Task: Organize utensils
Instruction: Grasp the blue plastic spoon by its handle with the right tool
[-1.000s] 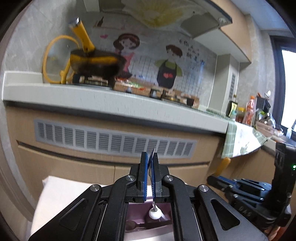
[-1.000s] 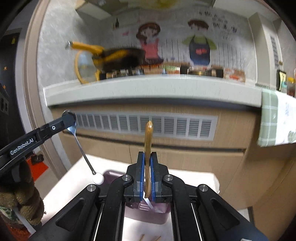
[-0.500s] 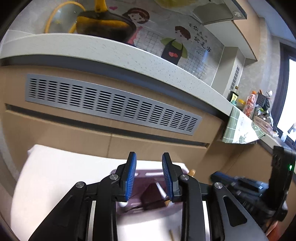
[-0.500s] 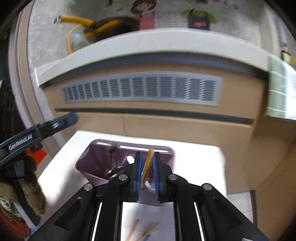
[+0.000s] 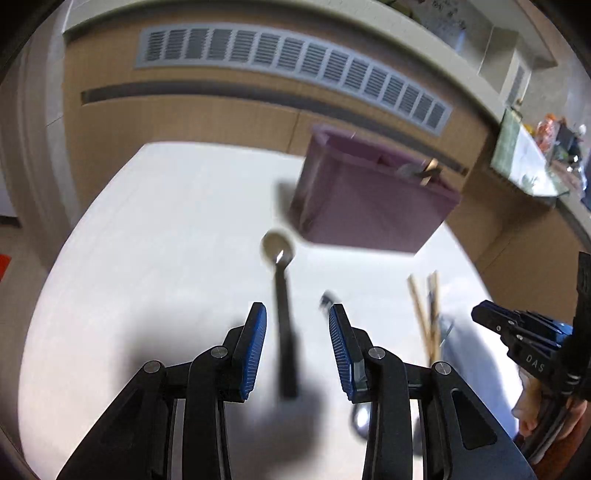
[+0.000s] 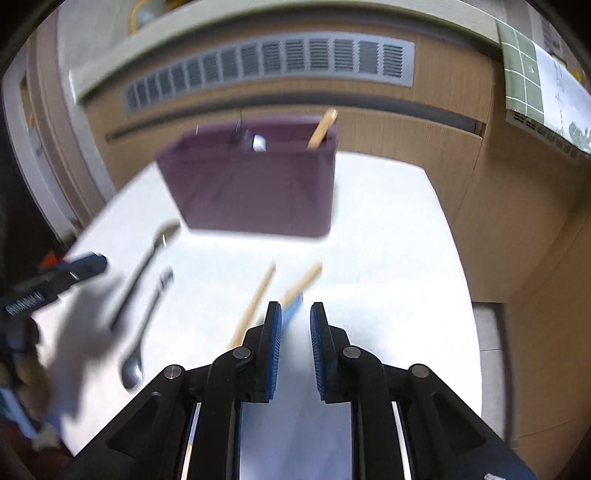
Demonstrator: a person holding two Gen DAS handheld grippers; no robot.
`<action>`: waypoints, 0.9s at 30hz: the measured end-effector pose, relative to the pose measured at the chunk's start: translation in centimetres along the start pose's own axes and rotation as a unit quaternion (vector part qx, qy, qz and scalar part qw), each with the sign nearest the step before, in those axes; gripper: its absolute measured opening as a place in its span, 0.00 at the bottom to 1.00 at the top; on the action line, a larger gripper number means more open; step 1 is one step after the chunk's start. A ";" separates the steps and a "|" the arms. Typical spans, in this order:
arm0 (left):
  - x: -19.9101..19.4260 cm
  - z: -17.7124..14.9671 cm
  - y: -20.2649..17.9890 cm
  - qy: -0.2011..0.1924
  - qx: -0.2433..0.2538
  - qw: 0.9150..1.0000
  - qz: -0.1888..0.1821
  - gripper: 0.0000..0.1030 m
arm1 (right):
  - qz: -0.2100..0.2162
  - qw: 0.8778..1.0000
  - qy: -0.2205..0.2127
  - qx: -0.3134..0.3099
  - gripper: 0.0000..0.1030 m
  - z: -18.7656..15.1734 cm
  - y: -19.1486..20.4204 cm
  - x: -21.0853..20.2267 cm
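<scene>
Utensils loose on table (image 6: 388, 229): two spoons (image 6: 142, 266), two chopsticks (image 6: 255, 302).

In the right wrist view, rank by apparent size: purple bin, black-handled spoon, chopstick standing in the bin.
1. Purple bin, largest by far.
2. Black-handled spoon, long and thin.
3. Chopstick in the bin, though only its upper end shows.

Home kitchen: wood-grain cabinets (image 6: 424, 122), vent grille (image 5: 295, 62), pale countertop (image 6: 280, 14).

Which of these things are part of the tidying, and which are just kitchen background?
Part of the job:
- purple plastic utensil holder
- dark-handled metal spoon
- wooden chopsticks
- small fork

Just there:
- grey vent grille
- green checked cloth
</scene>
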State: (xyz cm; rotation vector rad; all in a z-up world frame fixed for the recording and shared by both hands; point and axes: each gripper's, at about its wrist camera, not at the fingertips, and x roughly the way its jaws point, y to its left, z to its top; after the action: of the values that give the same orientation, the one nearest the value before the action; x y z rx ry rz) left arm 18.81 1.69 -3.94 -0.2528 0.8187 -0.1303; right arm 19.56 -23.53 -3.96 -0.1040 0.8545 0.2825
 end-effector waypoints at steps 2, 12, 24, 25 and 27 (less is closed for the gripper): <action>0.0 -0.3 0.4 0.011 0.004 1.000 0.012 0.35 | 0.007 1.000 0.020 -0.016 0.15 -0.8 0.7 0.4; 0.5 -0.6 0.3 0.026 0.005 1.000 0.011 0.35 | 0.045 0.998 0.044 0.025 0.15 -1.8 0.0 1.0; 1.7 -1.5 0.1 0.059 0.012 0.998 0.008 0.35 | 0.035 0.997 0.061 -0.011 0.17 -0.6 1.8 2.5; 1.7 -1.5 0.2 0.060 0.012 0.998 0.009 0.35 | 0.041 0.997 0.063 -0.005 0.17 -0.7 1.4 2.4; 1.8 -1.5 0.3 0.063 0.011 0.998 0.012 0.35 | 0.045 0.997 0.062 0.001 0.17 -1.0 0.7 2.1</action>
State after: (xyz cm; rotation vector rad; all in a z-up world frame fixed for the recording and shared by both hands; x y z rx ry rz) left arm 18.93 1.37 -6.31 -0.2150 0.9449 -0.1340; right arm 19.88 -22.60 -6.20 -0.0808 0.9850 0.3630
